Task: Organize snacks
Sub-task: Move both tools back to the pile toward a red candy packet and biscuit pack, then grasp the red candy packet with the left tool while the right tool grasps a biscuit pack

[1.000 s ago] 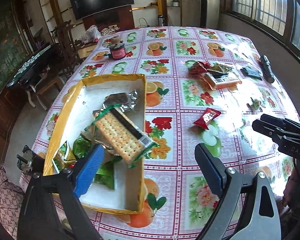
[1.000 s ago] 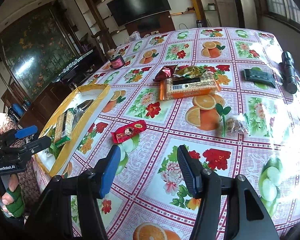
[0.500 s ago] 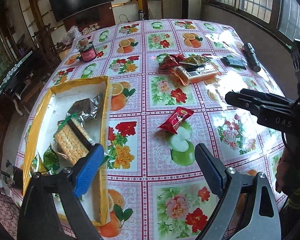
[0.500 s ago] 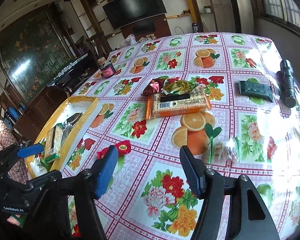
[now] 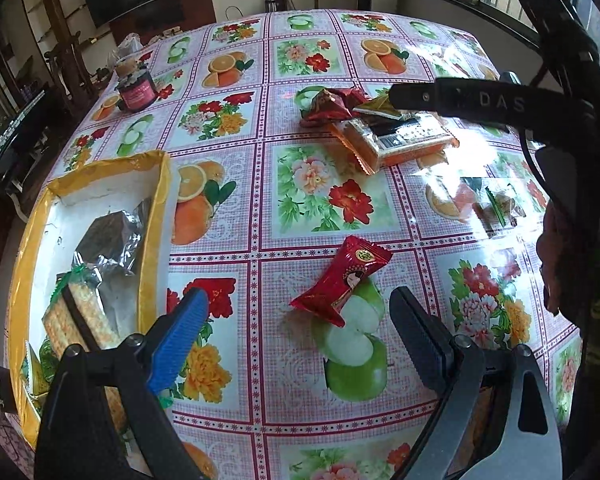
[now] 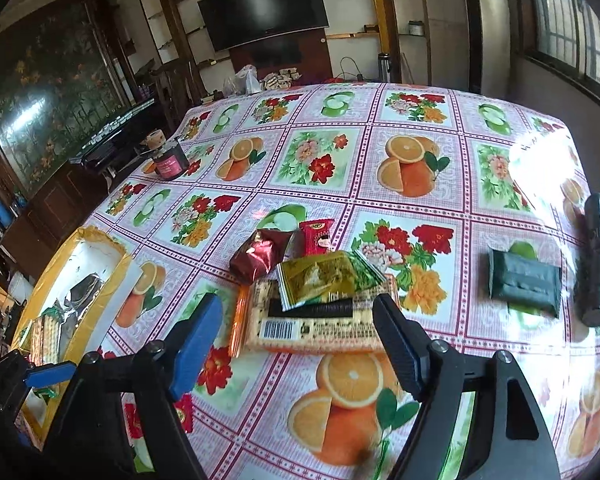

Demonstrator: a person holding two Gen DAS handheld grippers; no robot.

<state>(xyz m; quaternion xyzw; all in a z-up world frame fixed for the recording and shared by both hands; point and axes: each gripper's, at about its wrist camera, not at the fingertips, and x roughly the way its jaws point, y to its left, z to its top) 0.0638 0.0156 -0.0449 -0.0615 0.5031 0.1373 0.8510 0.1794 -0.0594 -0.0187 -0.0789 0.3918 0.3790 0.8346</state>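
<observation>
Desk (image 6: 364,152), covered by a checked oilcloth printed with oranges, apples and flowers. Landmark: dark jar with pink label (image 6: 168,164), standing near the desk's far left edge.
- Black flashlight (image 6: 596,264): well apart from the jar, at the desk's right edge, lying flat.
- Dark green flat pouch (image 6: 524,282): just beside the flashlight, on its jar side.
- Black television (image 6: 264,8): on the wall beyond the jar.
- Floral wall panel (image 6: 52,112): left of the jar.
</observation>
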